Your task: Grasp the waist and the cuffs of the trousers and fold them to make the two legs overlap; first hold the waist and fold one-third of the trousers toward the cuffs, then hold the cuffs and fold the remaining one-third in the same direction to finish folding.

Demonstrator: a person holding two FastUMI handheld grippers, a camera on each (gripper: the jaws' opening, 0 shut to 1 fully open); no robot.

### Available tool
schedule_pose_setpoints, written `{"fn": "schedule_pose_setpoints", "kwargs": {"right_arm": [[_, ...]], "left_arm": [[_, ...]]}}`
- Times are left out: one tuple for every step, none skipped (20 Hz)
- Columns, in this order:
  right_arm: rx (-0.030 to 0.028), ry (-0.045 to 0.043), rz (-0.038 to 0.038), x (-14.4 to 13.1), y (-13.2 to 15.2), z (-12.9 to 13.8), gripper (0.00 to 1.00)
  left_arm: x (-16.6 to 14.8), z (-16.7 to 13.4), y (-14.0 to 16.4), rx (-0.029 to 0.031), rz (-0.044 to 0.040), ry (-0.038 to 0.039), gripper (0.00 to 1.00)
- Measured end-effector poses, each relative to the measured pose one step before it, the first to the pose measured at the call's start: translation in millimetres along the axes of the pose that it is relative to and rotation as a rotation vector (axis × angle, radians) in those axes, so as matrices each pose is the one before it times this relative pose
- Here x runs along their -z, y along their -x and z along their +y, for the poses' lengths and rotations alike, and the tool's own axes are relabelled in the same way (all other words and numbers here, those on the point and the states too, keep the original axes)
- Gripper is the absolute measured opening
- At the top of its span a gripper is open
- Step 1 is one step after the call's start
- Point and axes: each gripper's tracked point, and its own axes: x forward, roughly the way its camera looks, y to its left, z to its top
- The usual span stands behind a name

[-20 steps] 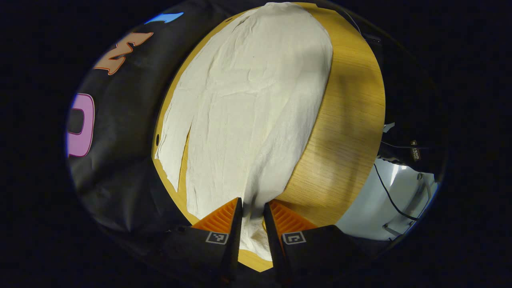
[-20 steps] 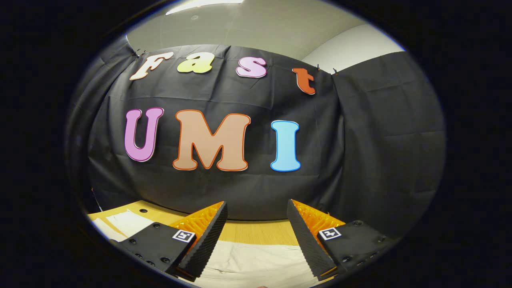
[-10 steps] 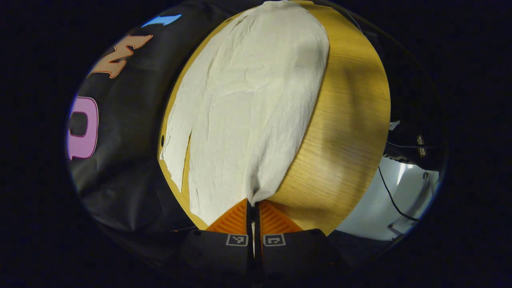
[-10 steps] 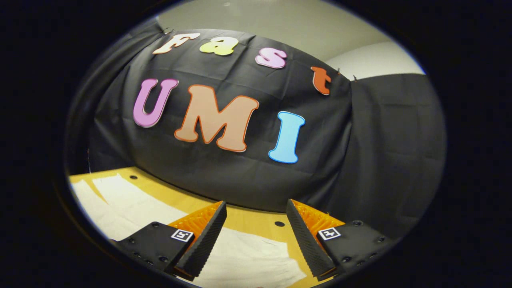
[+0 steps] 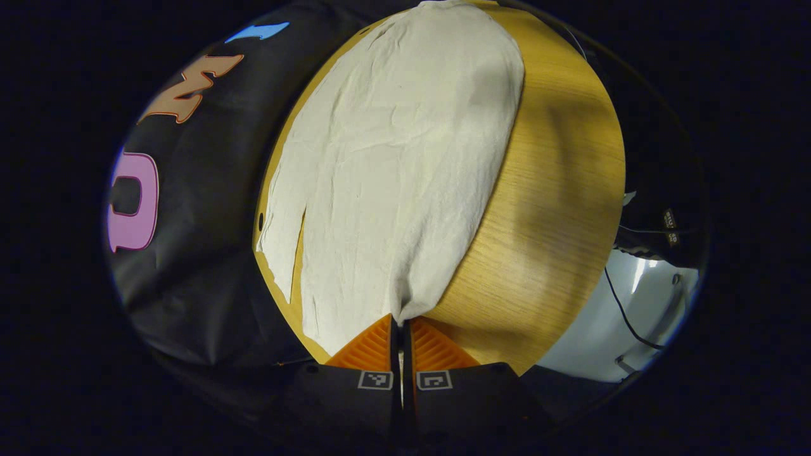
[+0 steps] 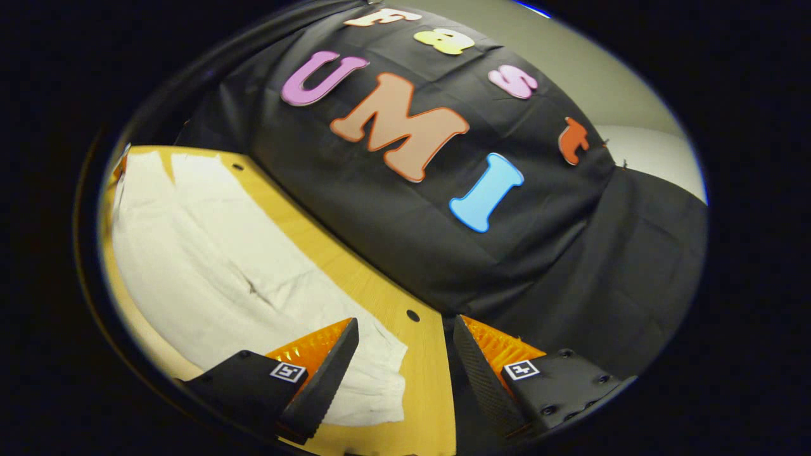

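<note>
Trousers (image 5: 393,164) of cream cloth lie spread flat on the wooden table (image 5: 557,209), reaching from the near edge to the far end, with a narrow slit between the two legs on the side toward the booth wall. The left hand-held gripper (image 5: 401,326) is closed, both fingers pinching a gathered corner of the cloth at the table's near edge. The right hand-held gripper (image 6: 405,354) is wide apart and holds nothing, poised above the trousers' (image 6: 241,278) end by the table (image 6: 355,278) edge.
</note>
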Motion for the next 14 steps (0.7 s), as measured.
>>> {"fn": "schedule_pose_setpoints", "kwargs": {"right_arm": [[-0.02258, 0.03846, 0.01652, 12.19, 1.93, 6.19, 0.97], [-0.02195, 0.03266, 0.01833, 11.88, 1.88, 5.14, 0.97], [-0.02402, 0.02909, 0.01790, 10.14, 0.73, 8.05, 0.97], [-0.02508, 0.02992, 0.01844, 11.67, 0.21, 9.61, 0.98], [-0.03549, 0.03020, 0.02064, 10.34, 0.48, 9.72, 0.97], [-0.03662, 0.02833, 0.01246, 9.01, 1.59, 12.07, 0.98], [-0.02717, 0.03692, 0.00375, 6.38, 1.15, 8.65, 0.98], [-0.02533, 0.04341, 0.00249, 6.44, 0.25, 7.92, 0.98], [-0.02748, 0.03999, 0.00676, 7.68, 0.56, 8.11, 0.98], [-0.02910, 0.03377, 0.01194, 11.54, -0.75, 9.52, 0.98], [-0.02999, 0.02865, 0.01620, 9.09, -2.30, 8.71, 0.98], [-0.03230, 0.02047, 0.01742, 9.19, -1.56, 9.09, 0.98], [-0.02900, 0.01661, 0.01157, 3.83, -2.06, 7.97, 1.00], [-0.01917, 0.01716, 0.00939, 4.48, -2.31, 5.20, 1.00]], "left_arm": [[0.59, 0.37, -0.15, -0.00612, 0.00245, 0.00054, 0.00], [-0.91, -0.03, 0.18, -0.00491, 0.00090, -0.00040, 0.00], [0.98, 0.85, -1.15, -0.00533, 0.00216, -0.00028, 0.00], [-0.08, 0.05, -0.36, -0.00458, 0.00205, -0.00183, 0.00], [-0.07, -0.17, 1.23, -0.00359, 0.00271, -0.00362, 0.00], [-0.30, -0.09, 0.08, -0.00217, 0.00053, -0.00399, 0.00], [-0.83, 0.03, 0.79, -0.00219, 0.00157, 0.00172, 0.00], [-0.15, -0.15, 0.24, -0.00257, 0.00181, 0.00591, 0.00], [0.55, 0.26, -0.83, -0.00179, 0.00116, 0.00387, 0.00], [0.28, 0.06, -0.62, -0.00231, 0.00197, 0.00040, 0.00], [-0.18, 0.31, -0.39, -0.00292, 0.00194, -0.00303, 0.00], [-0.69, 0.14, 0.72, -0.00512, 0.00368, -0.00472, 0.00], [1.02, -0.20, 0.23, -0.00552, 0.00282, -0.00352, 0.00], [-0.48, 0.13, 0.20, -0.00513, 0.00364, -0.00223, 0.00]]}}
